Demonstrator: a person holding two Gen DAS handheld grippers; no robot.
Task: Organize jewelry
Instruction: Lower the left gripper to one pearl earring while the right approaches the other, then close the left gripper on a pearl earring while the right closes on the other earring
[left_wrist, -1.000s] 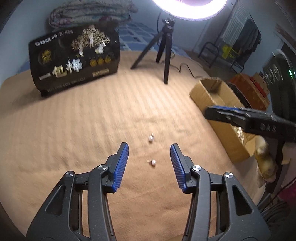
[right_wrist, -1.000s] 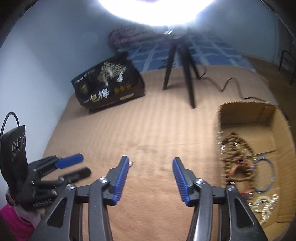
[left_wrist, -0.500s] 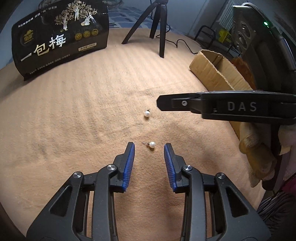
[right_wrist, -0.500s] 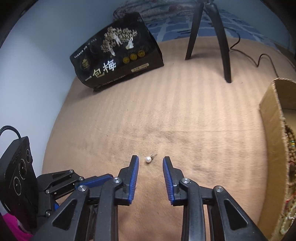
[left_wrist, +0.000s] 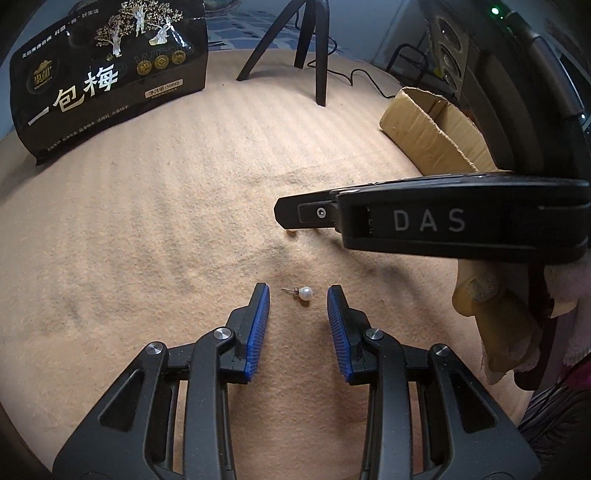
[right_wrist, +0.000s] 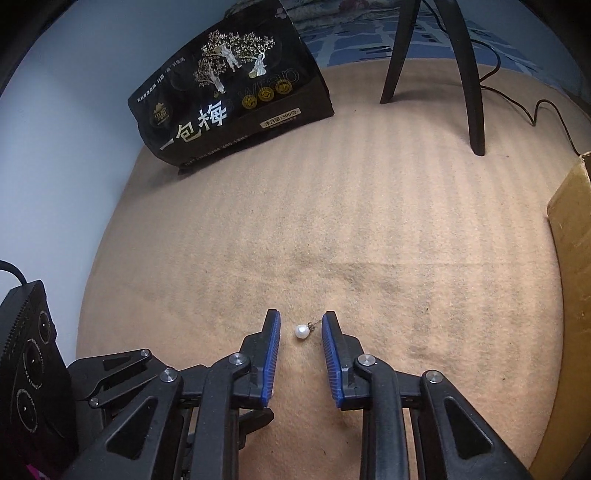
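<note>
Two pearl stud earrings lie on a tan blanket. One pearl earring sits between the blue pads of my left gripper, which is open and low over the blanket. The other pearl earring sits between the pads of my right gripper, also open. In the left wrist view the right gripper's black body reaches across from the right and almost hides that second earring.
A cardboard box stands at the right, its wall also in the right wrist view. A black printed bag stands at the back left. Black tripod legs and a cable stand behind.
Both grippers have come down and forward onto the earrings, and their jaws have narrowed from wide open to a small gap around each pearl.
</note>
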